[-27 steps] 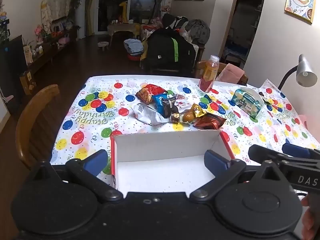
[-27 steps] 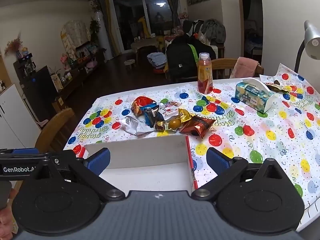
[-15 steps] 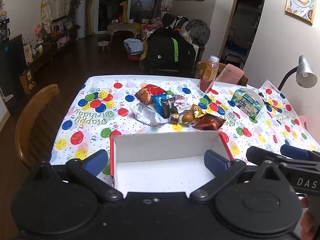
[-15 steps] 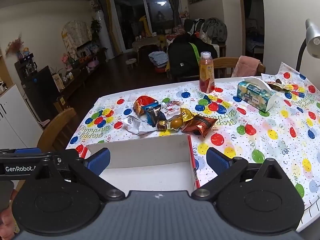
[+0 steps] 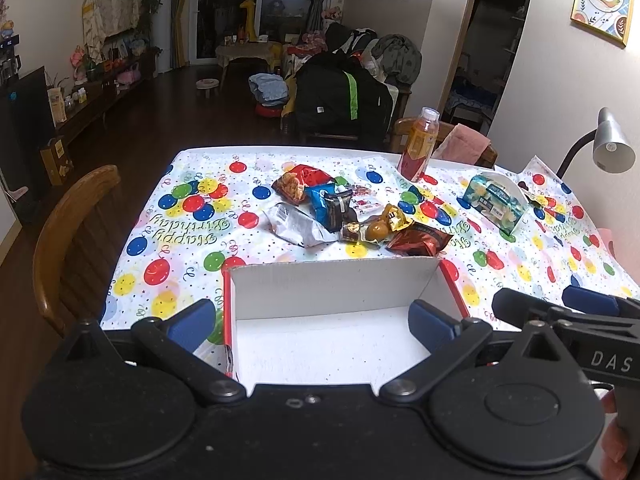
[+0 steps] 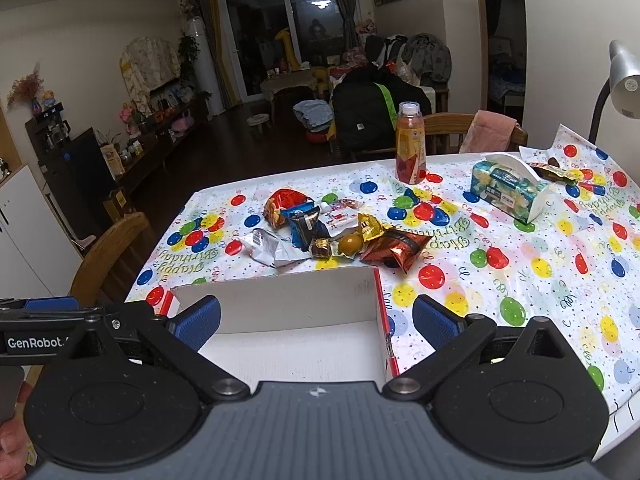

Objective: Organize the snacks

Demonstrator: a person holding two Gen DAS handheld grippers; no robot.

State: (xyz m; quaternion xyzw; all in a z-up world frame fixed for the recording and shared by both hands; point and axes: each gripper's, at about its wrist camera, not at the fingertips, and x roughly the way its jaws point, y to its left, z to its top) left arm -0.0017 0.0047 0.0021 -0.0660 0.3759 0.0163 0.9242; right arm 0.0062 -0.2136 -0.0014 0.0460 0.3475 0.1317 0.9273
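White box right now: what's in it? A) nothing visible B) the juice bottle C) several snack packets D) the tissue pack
A: the white box shows only bare floor in both views, though its near end is hidden; the snack pile lies on the tablecloth beyond its far wall, and both grippers are open, holding nothing.

The left gripper [image 5: 312, 320] is held level with its blue-padded fingers [image 5: 191, 320] spread wide and nothing between them. The right gripper [image 6: 316, 320] sits just beside it, likewise spread wide and bare. A hand [image 6: 12, 440] shows at each handle's edge
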